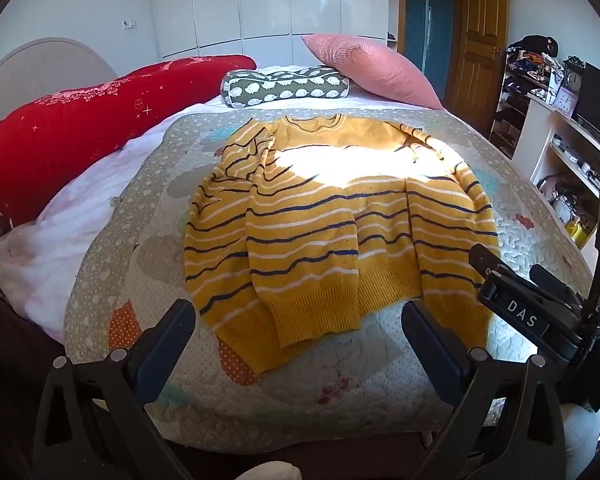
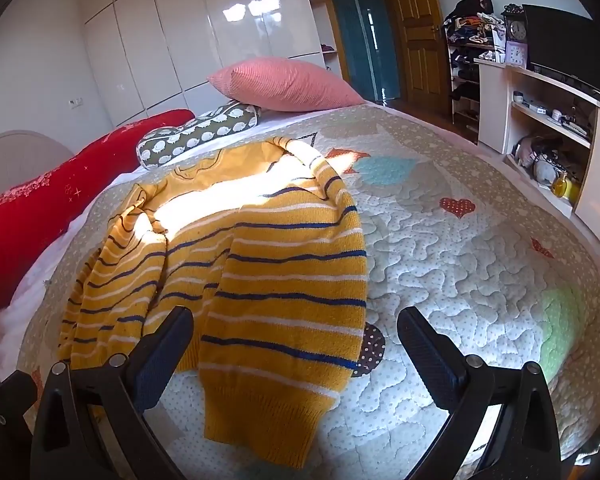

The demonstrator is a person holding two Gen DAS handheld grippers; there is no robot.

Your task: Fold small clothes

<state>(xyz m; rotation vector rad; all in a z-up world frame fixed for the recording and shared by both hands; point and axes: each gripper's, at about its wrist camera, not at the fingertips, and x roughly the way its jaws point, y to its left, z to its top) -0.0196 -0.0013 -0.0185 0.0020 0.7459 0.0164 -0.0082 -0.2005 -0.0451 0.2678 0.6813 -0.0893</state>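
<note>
A small yellow sweater (image 1: pixel 312 216) with navy and white stripes lies on the quilted bedspread (image 1: pixel 520 240), neck away from me, both sleeves folded in over the body. My left gripper (image 1: pixel 300 320) hovers open just short of its ribbed hem, nothing between the fingers. In the right wrist view the same sweater (image 2: pixel 260 272) lies left of centre, its near sleeve cuff (image 2: pixel 268 412) reaching toward me. My right gripper (image 2: pixel 296 324) stands open above that sleeve without touching it. The right gripper's body (image 1: pixel 536 312) shows at the right edge of the left wrist view.
A red bolster (image 1: pixel 80 120), a green patterned cushion (image 1: pixel 284 88) and a pink pillow (image 1: pixel 372 68) lie at the head of the bed. White shelves (image 2: pixel 548 120) with clutter stand right of the bed. A wooden door (image 2: pixel 416 28) is behind.
</note>
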